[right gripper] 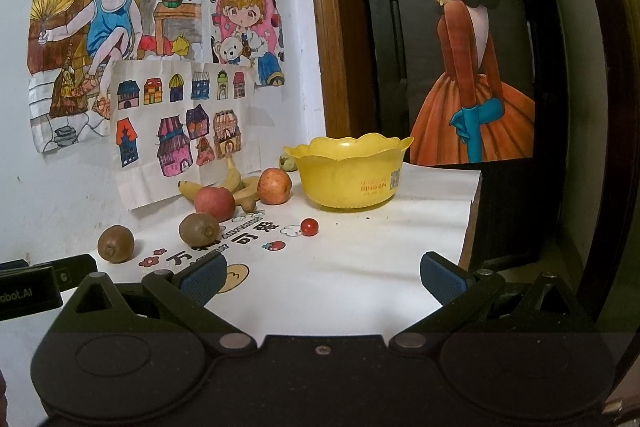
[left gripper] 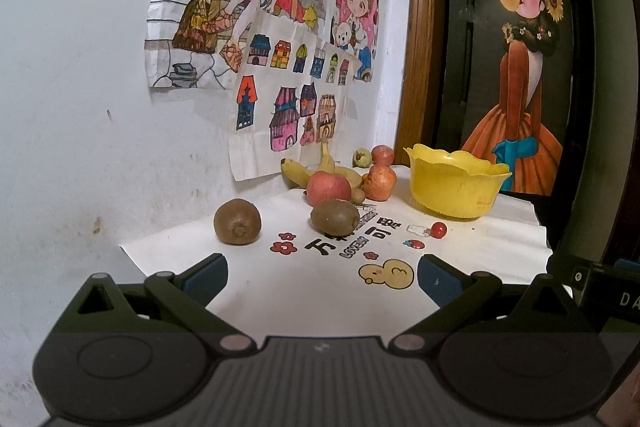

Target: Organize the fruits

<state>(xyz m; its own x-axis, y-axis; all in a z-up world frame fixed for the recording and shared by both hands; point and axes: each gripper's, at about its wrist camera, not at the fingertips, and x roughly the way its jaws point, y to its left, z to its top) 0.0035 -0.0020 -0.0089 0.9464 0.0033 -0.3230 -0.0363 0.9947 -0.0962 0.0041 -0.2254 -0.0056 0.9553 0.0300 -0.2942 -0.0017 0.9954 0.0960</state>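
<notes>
Left tongs point(left gripper: 322, 277) gaping; kiwi point(left gripper: 335, 218) well beyond.

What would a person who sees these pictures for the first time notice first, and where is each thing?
The yellow bowl stands out first, empty as far as can be seen, at the far right of the white table cover. Left of it lies a cluster of fruit by the wall: apples, bananas and two brown kiwis nearer the camera. Bright children's drawings cover the wall behind.
</notes>
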